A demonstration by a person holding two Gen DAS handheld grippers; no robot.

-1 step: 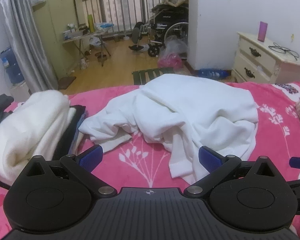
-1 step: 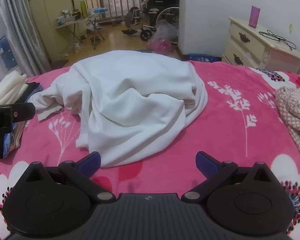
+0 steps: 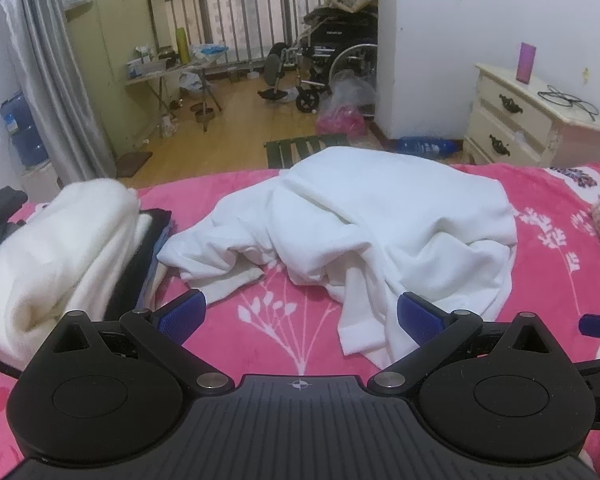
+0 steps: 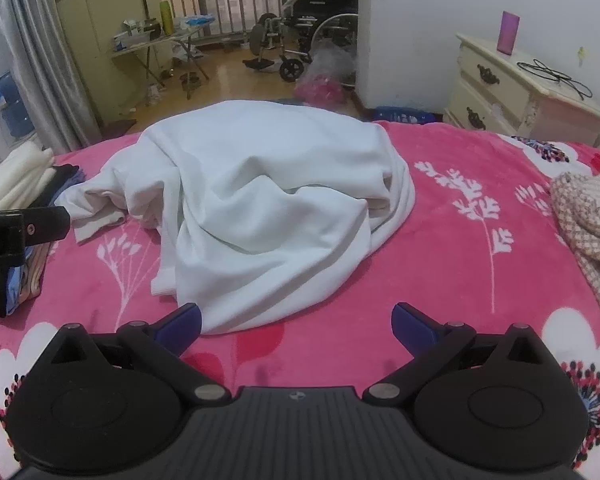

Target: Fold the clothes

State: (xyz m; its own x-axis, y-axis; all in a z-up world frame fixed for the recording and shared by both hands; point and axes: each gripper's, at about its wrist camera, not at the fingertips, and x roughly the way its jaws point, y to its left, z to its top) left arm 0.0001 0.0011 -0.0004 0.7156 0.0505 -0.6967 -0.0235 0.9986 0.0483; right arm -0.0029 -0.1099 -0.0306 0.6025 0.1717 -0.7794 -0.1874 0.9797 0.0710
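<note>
Fingers (image 3: 182, 312) of both grippers, left (image 3: 300, 314) and right (image 4: 296, 322), stand spread and empty. White garment (image 4: 260, 200) lies rumpled mid-bed (image 4: 460, 240), seemingly unfolded, beside a stack (image 3: 60, 248); spreading it flat comes next.

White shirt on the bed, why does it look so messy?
The white shirt lies crumpled in a heap on the pink blanket, one sleeve trailing toward the folded pile. It has not been folded yet. Nothing looks torn or spilled.

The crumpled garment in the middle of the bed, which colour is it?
The garment is plain white, without any pattern. The right wrist view shows it best.
</note>
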